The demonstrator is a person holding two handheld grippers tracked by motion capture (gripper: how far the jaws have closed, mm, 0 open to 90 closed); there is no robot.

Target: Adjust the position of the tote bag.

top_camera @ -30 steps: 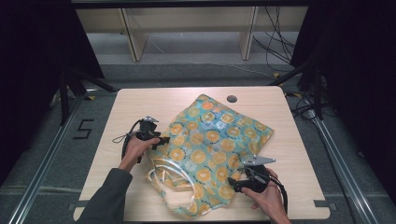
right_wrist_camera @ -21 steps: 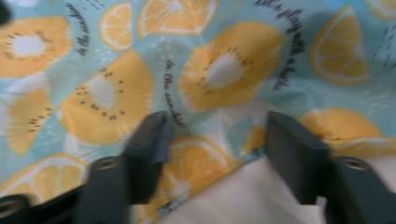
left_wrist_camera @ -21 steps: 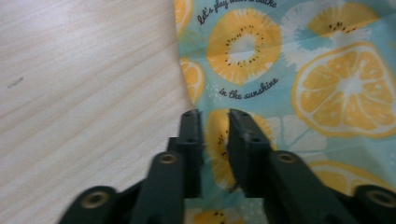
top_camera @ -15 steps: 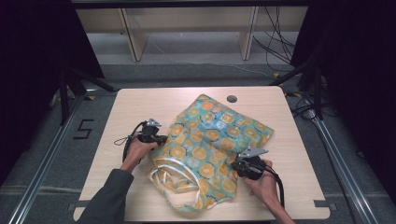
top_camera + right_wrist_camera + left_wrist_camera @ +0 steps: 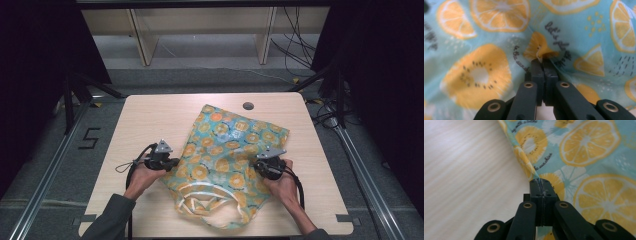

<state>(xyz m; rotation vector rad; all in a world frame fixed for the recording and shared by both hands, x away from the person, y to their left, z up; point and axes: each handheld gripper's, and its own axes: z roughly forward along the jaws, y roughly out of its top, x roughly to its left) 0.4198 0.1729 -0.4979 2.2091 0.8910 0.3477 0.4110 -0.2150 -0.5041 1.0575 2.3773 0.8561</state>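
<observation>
Bag: turquoise fabric tote bag printed with orange and lemon slices (image 5: 227, 160), lying flat and slantwise in the middle of the tabletop, white handles (image 5: 200, 200) looped at its near end.
Left gripper (image 5: 172, 163): at the bag's left edge; its fingers (image 5: 535, 190) have just closed and pinch the hem.
Right gripper (image 5: 256, 168): on the bag's right part; its fingers (image 5: 549, 68) have just closed on a raised fold of cloth.
Tabletop: pale wooden tabletop (image 5: 150, 120), a round hole (image 5: 248, 106) near its far edge.
</observation>
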